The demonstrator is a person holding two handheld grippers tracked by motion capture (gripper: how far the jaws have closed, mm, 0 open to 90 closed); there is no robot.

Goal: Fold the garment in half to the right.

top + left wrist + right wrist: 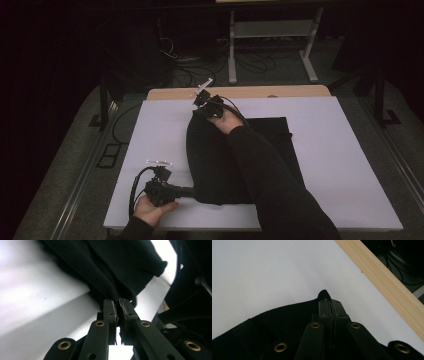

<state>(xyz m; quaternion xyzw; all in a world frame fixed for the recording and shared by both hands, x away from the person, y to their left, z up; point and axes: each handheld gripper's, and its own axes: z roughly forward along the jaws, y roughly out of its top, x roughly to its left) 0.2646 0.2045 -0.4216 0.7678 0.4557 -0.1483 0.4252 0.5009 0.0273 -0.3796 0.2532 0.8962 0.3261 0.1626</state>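
The black cloth point(220, 160) lies mid-bench on the white bench point(150, 130), its folded edge running near-to-far. The left hand-held gripper point(187, 191) pinches its near corner; the right hand-held gripper point(202, 107) pinches its far corner, toward the far edge. Both jaws are closed on fabric.

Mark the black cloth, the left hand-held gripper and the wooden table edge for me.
black cloth point(215, 165): high view, its flat middle.
left hand-held gripper point(117, 305): left gripper view, jaw tips pinching a cloth fold.
wooden table edge point(387, 286): right gripper view, mid-strip beside the white sheet.
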